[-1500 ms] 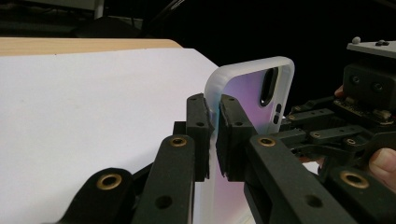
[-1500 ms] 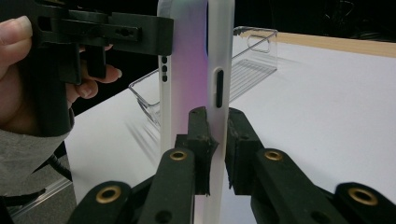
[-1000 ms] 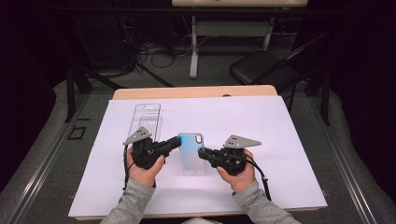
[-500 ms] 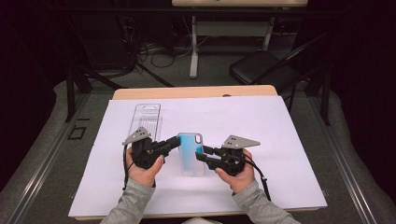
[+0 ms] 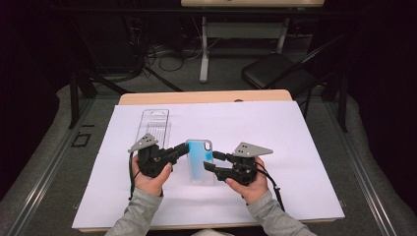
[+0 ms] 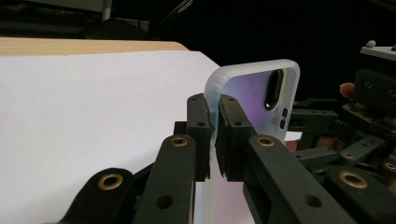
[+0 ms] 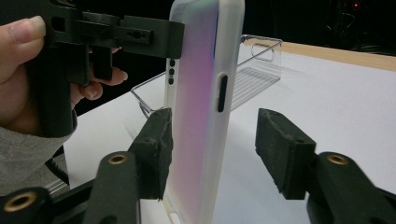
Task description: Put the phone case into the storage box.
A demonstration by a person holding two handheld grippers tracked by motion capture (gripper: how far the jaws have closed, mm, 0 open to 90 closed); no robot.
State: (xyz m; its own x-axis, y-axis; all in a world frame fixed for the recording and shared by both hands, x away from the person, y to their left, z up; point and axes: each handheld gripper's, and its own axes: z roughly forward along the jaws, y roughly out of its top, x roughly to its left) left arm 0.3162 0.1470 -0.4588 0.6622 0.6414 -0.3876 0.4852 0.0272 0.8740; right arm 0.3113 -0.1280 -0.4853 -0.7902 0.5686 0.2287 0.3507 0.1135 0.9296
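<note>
A translucent frosted phone case [image 5: 200,160] with an iridescent blue-pink back stands pinched in the left gripper [image 6: 212,135]; the right gripper [image 7: 212,149], jaws just opening, straddles it loosely.

A dark room, grey floor [image 5: 44,167], black chair [image 5: 275,73] behind the wooden table [image 5: 206,97].

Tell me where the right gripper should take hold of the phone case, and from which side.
Grip the phone case on its long right edge, coming in from the right, opposite the left gripper, which is shut on the left edge. The rim is thin and straight, so fingers can close on its front and back. The right gripper has just been opening, the case between its jaws; probably re-close there, clear of the side slot.
</note>
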